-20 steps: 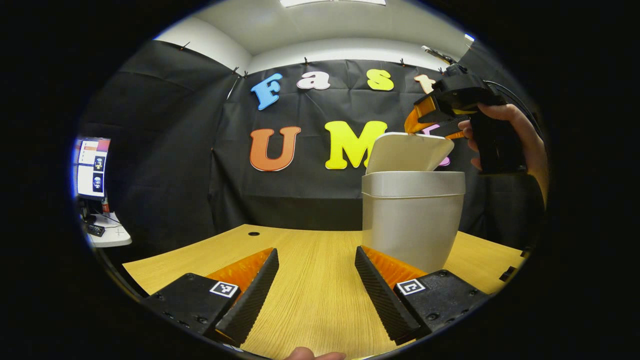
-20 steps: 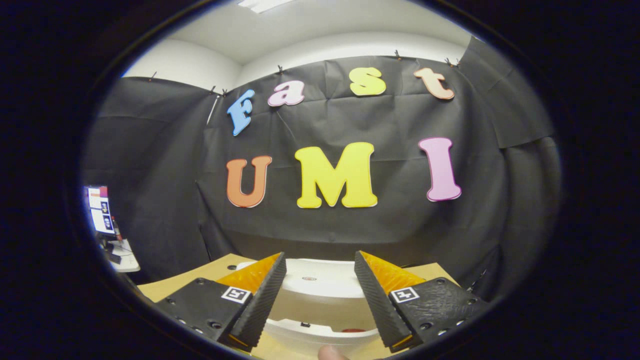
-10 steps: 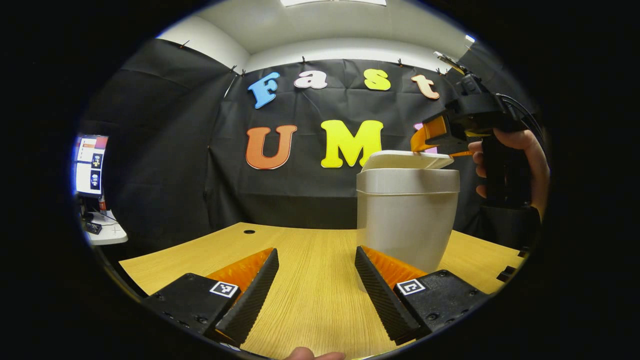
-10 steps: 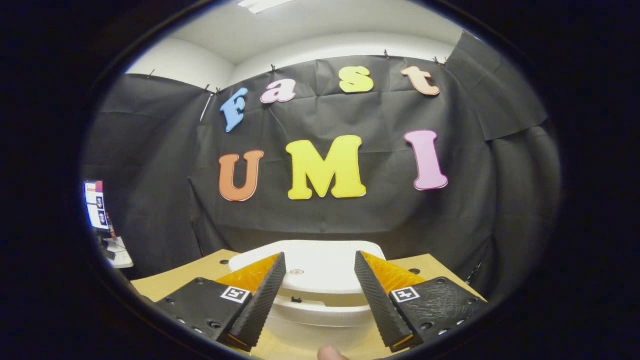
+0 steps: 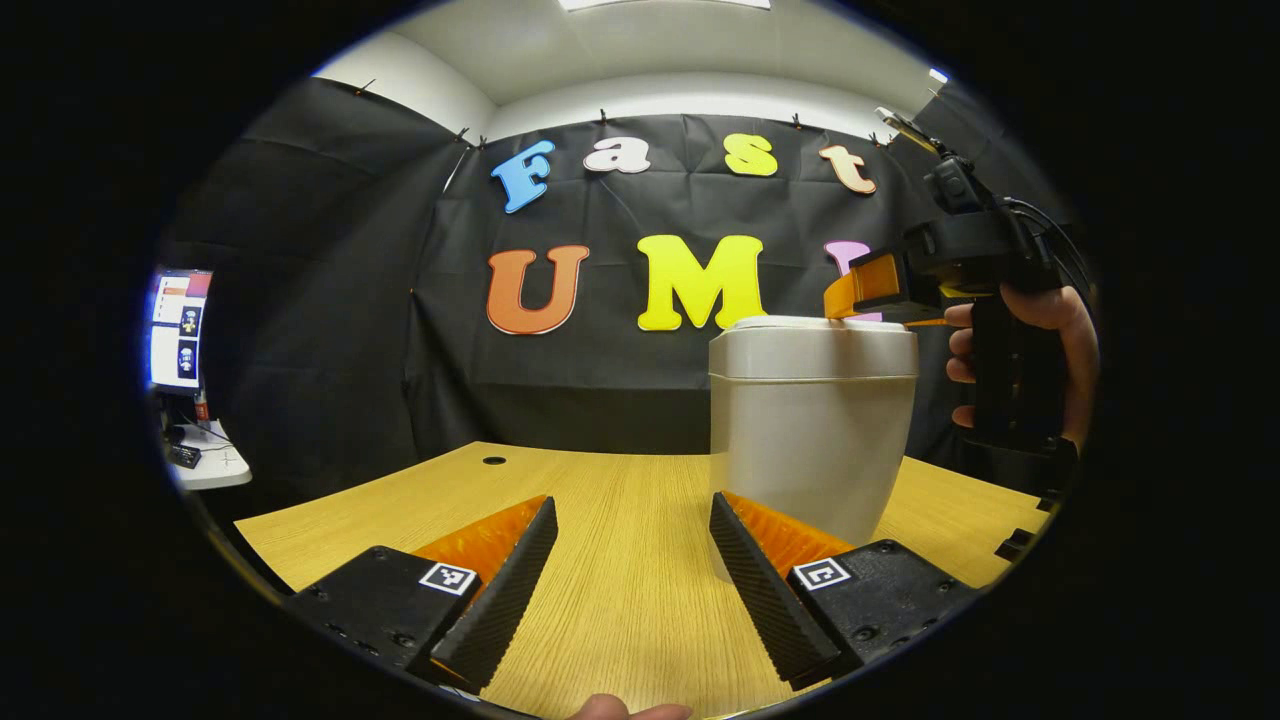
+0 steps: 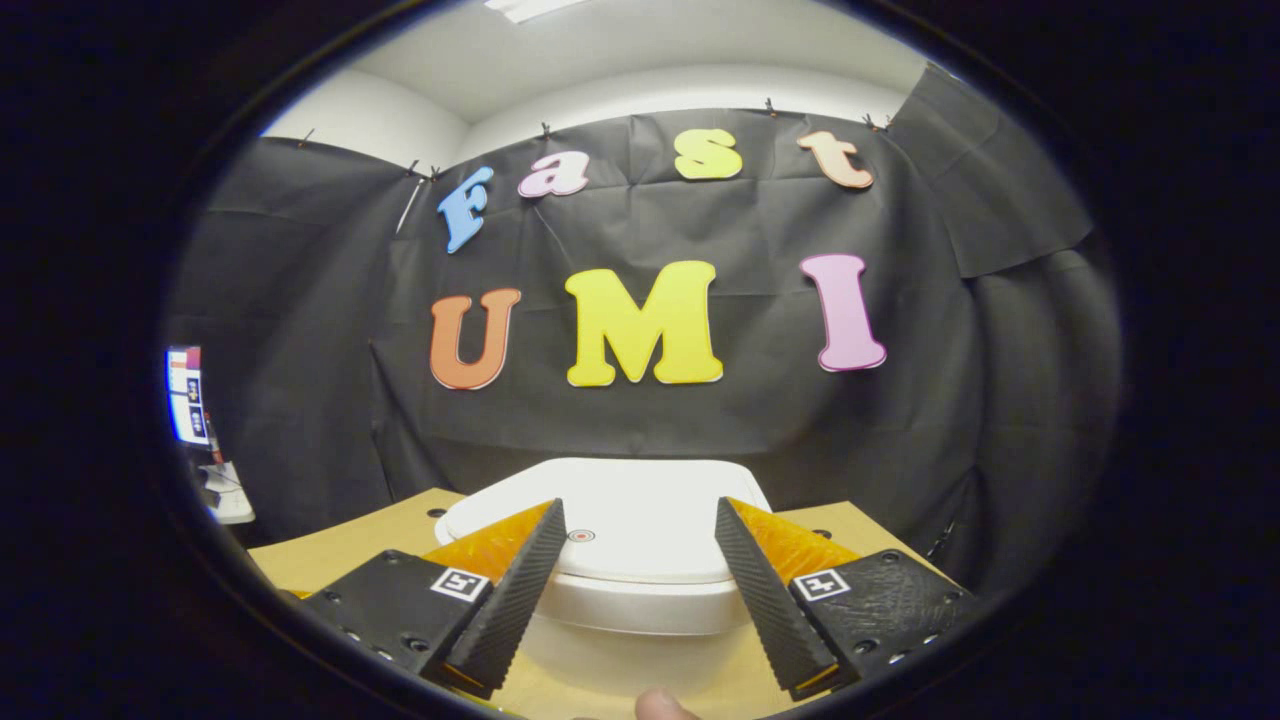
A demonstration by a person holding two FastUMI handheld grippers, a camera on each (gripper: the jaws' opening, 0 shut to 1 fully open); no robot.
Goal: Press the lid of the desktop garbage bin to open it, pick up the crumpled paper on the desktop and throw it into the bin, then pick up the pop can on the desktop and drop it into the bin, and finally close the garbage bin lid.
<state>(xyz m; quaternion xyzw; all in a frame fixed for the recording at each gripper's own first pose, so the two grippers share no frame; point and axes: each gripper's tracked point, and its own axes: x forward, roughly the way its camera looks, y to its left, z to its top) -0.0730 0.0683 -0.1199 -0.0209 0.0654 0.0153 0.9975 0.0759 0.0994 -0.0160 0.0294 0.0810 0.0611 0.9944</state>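
The white desktop bin [image 5: 805, 430] stands on the wooden table [image 5: 620, 580], its lid [image 5: 810, 325] lying flat and closed on top. In the right gripper view the lid [image 6: 640, 515] lies just below my right gripper [image 6: 640, 510], which is open with its fingertips over the lid. In the left gripper view the right gripper [image 5: 865, 290], held by a hand [image 5: 1020, 350], hovers at the lid's right edge. My left gripper [image 5: 630, 510] is open, low over the table just left of the bin, holding nothing.
A cable hole [image 5: 494, 461] sits in the table's far left part. At the far left stands a side desk [image 5: 205, 465] with a monitor [image 5: 175, 330]. Black cloth walls close the back and right.
The bin lid has swung down from tilted open to flat and closed. The right gripper has come down with it; the left gripper has stayed put.
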